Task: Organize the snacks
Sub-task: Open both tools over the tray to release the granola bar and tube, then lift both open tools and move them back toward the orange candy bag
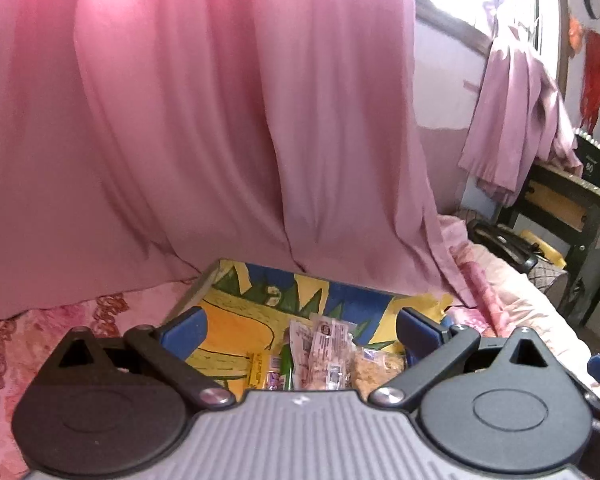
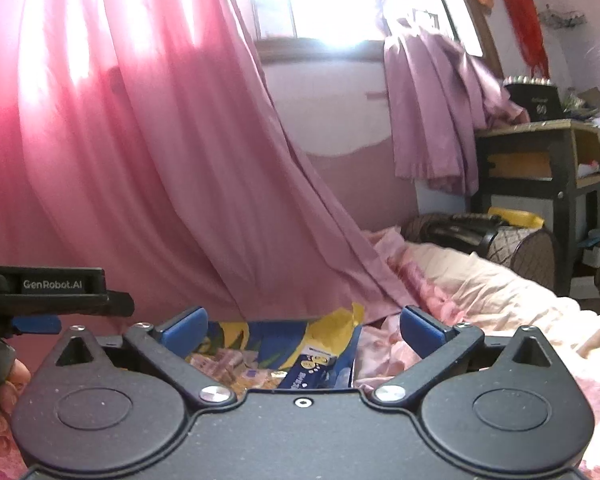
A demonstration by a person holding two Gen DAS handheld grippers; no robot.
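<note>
Several snack packets (image 1: 324, 354) lie on a colourful yellow-and-blue box (image 1: 236, 320) on the bed, low in the left wrist view. My left gripper (image 1: 302, 330) hangs above them, open wide, with nothing between its blue fingers (image 1: 184, 330). In the right wrist view the same box (image 2: 332, 332) shows with pinkish packets (image 2: 220, 366) and a blue packet (image 2: 316, 372) on it. My right gripper (image 2: 302, 326) stands open and holds nothing. The left gripper's body (image 2: 52, 292) and a hand (image 2: 8, 396) sit at that view's left edge.
A pink curtain (image 1: 204, 120) hangs close behind the box. The pink bedspread (image 2: 480, 288) stretches to the right. A dark basket (image 2: 500, 244) and a desk (image 2: 540, 152) stand beyond the bed's end. A window (image 2: 340, 0) glares bright.
</note>
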